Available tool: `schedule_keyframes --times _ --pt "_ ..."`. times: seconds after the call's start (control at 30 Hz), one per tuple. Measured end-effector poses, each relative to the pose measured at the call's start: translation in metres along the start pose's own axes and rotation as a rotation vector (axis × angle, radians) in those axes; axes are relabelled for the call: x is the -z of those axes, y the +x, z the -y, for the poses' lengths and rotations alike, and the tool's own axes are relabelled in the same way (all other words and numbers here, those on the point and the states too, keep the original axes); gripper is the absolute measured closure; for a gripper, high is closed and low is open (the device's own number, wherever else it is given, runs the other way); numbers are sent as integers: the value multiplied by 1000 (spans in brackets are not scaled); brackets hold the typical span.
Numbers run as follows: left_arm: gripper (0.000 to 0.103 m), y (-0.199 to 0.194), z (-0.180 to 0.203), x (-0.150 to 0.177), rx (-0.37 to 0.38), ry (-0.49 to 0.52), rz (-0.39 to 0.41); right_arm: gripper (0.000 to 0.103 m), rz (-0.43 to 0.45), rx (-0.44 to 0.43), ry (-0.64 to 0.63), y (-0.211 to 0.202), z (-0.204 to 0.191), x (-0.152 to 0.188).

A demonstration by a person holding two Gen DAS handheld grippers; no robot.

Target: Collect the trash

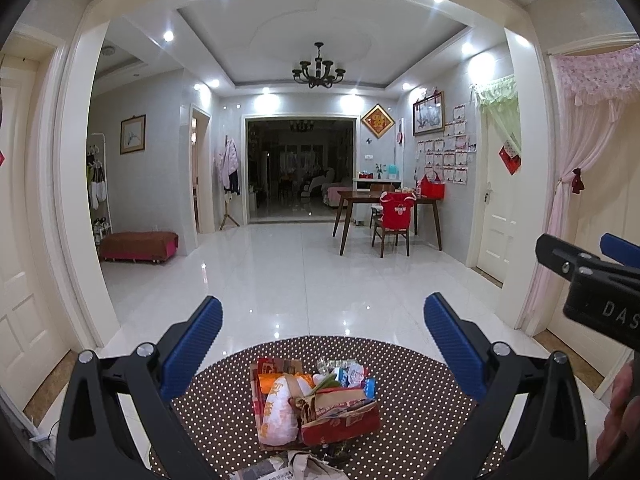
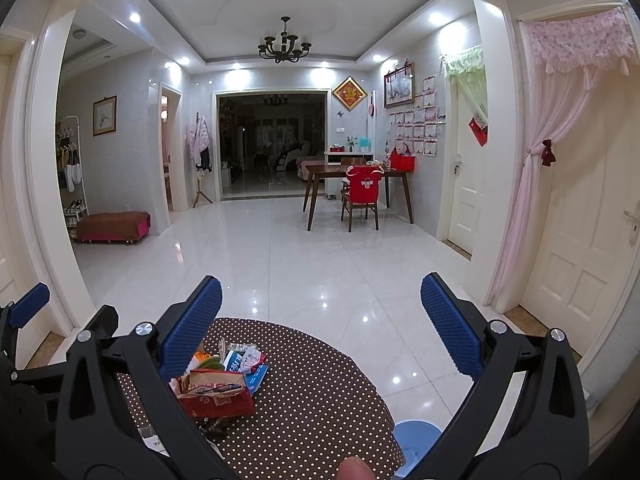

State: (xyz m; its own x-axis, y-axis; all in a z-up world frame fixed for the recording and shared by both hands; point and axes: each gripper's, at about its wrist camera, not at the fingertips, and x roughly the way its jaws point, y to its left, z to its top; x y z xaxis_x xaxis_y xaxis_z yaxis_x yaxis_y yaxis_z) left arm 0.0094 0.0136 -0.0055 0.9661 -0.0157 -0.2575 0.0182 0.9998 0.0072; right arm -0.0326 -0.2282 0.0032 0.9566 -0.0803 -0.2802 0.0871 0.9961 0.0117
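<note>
So the polka-dot bench (image 1: 420, 400) carries the trash pile (image 1: 316, 400) mid-top. Both left tongs (image 1: 323, 320) and right tongs (image 2: 321, 300) are spread wide, empty. Only the right view catches a blue stool (image 2: 416, 440).

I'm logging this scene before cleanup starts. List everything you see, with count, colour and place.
Round table: one, brown with white dots, foreground.
Trash pile: one heap, red box, orange-white bag, blue-white wrappers, on the table.
Newspaper: some, grey, near table edge.
Blue stool: one, right of table.
Dining table: one, dark wood, far right.
Chair: one, red cloth on its back, at dining table.
Bench: one, brown-pink, far left.
Chandelier: one, black, ceiling.
Left gripper: blue pads, open.
Right gripper: blue pads, open.
</note>
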Motion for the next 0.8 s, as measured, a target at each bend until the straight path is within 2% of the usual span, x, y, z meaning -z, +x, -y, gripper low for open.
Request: schedule_keyframes --times 0.17,0.47,0.67,0.8 --pt "4 16 -15 21 -10 -6 -70 6 -45 -8 -2 13 8 8" --pt "4 51 -50 78 -35 -7 -247 6 -226 -38 -29 63 5 51" --pt "4 74 -60 130 -36 34 -378 6 -327 -46 -44 88 3 82" --pt "4 92 -53 168 -13 91 -467 6 -379 -50 -57 101 3 97"
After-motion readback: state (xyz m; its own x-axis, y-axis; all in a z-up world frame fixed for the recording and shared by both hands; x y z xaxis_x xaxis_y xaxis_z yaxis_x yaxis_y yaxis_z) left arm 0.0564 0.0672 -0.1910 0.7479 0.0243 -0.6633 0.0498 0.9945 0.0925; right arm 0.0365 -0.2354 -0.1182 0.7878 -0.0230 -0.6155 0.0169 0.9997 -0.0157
